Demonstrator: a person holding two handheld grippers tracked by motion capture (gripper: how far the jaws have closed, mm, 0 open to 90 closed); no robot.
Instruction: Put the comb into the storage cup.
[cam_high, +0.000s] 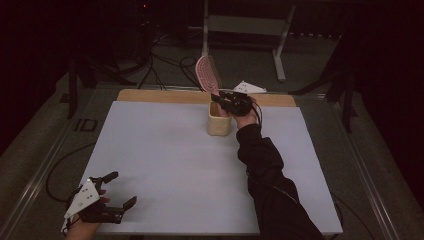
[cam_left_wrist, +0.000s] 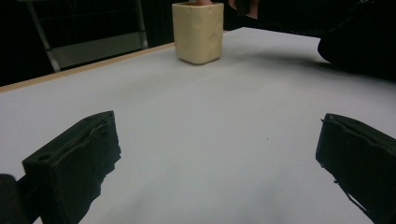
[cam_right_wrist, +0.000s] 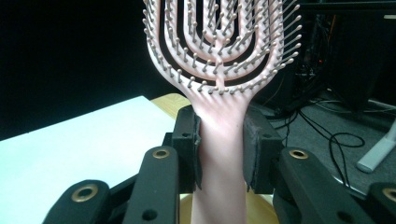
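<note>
A pink vented hairbrush stands upright over a beige square cup at the back middle of the white table top. My right gripper is shut on the brush's handle just above the cup's rim. In the right gripper view the black pads clamp the pink handle, with the bristled head rising above them. My left gripper rests at the table's near left corner, open, with nothing between its jaws. From the left gripper view the cup is far ahead.
A wooden strip runs along the table's far edge, and a white three-cornered piece lies beside it. Cables and a metal frame sit on the floor behind. A dark sleeve crosses the table's right half.
</note>
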